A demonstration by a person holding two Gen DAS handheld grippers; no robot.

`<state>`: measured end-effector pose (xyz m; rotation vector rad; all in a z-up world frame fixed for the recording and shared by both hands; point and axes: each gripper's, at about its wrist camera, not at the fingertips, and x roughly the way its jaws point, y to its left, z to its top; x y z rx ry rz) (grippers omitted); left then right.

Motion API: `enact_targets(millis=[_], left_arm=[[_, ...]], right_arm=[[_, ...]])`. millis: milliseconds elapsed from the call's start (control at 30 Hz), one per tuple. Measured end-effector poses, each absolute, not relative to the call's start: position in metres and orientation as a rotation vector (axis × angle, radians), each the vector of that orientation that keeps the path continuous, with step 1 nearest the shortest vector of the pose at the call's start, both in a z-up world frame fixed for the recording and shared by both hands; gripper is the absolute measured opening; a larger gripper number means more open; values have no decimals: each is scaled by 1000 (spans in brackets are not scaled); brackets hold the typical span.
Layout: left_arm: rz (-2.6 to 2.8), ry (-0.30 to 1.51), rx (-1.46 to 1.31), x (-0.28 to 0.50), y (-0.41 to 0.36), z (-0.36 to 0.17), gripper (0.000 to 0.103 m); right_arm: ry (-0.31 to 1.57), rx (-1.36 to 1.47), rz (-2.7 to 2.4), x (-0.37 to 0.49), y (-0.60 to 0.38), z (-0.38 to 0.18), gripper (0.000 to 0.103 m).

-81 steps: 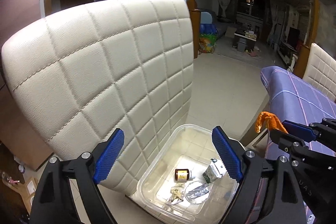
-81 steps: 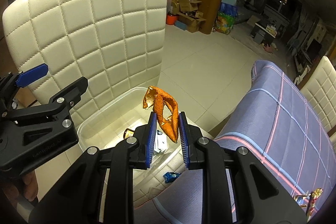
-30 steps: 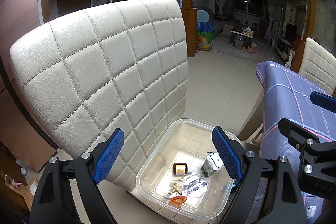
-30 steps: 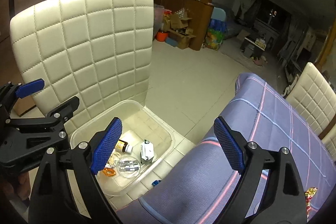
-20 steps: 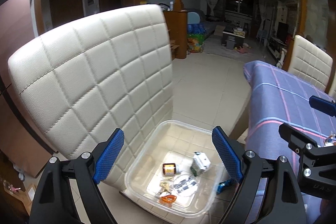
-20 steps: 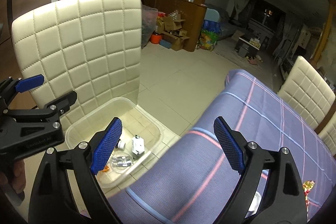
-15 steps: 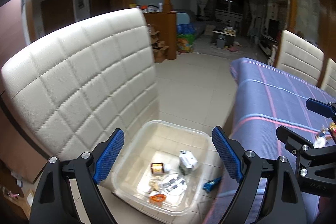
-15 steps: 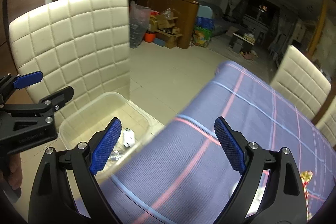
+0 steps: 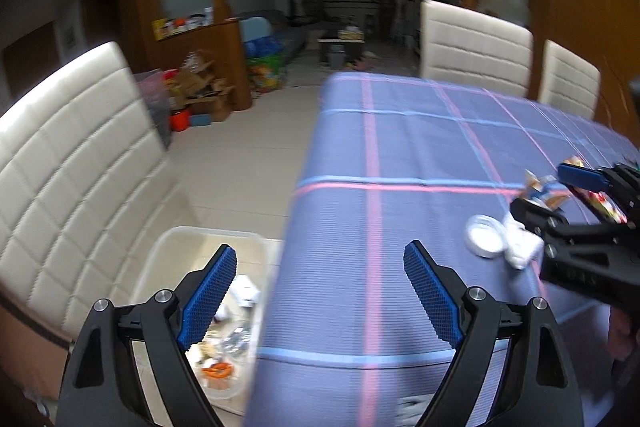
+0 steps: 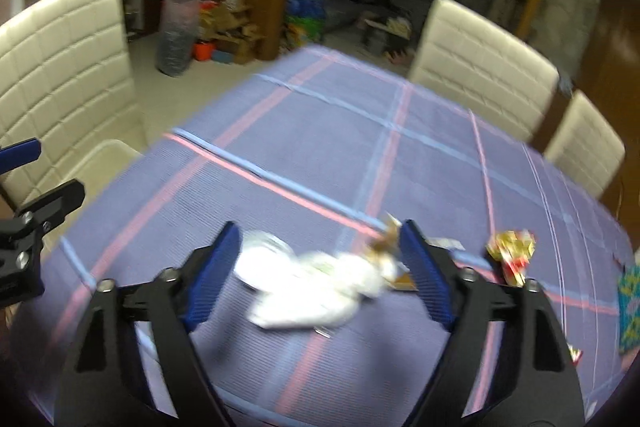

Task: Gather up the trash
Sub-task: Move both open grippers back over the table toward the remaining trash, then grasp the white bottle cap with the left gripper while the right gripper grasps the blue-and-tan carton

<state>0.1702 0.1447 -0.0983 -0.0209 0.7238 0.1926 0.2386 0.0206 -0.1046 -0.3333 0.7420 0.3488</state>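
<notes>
A clear plastic bin (image 9: 168, 251) stands on the chair seat left of the table and holds several bits of trash, among them an orange peel (image 9: 216, 371). My left gripper (image 9: 316, 291) is open and empty over the table's left edge. My right gripper (image 10: 320, 267) is open and empty, low over a white crumpled wrapper (image 10: 316, 291) and a white round lid (image 10: 260, 259) on the purple plaid tablecloth (image 10: 320, 147). A gold and red wrapper (image 10: 512, 255) and a brown wrapper (image 10: 388, 239) lie just beyond. The right gripper also shows in the left wrist view (image 9: 552, 195), next to the lid (image 9: 484, 239).
Cream quilted chairs stand at the left (image 9: 68, 163) and behind the table (image 10: 480, 67). A patterned packet (image 10: 630, 307) lies at the table's right edge. Boxes and clutter (image 10: 224, 19) sit on the tiled floor beyond.
The right gripper opened and dropped the orange peel into the bin. Both grippers then swung right from the bin to the table, the right one arriving over the white wrapper.
</notes>
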Motion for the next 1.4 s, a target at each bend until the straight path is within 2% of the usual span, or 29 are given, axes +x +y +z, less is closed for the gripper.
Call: enact_targets(millis=[133, 200, 433, 633, 867, 1133, 1333, 1400], left_arm=[[134, 738, 18, 184, 109, -105, 84], [116, 745, 34, 189, 94, -108, 84], [39, 757, 49, 203, 57, -110, 84], [37, 758, 109, 210, 37, -113, 84], [75, 771, 48, 220, 56, -115, 84], [51, 838, 86, 224, 51, -134, 84], [75, 874, 150, 239, 38, -141, 84], [79, 878, 133, 241, 40, -141, 84]], right_arm=[[837, -247, 332, 252, -17, -119, 60], [853, -234, 324, 254, -28, -123, 58], [849, -156, 271, 267, -68, -122, 61], [888, -105, 263, 287, -79, -130, 69], [897, -109, 291, 293, -69, -137, 82], [934, -104, 273, 308, -63, -152, 83], [920, -108, 282, 304, -62, -150, 70], [916, -110, 282, 303, -62, -150, 70]])
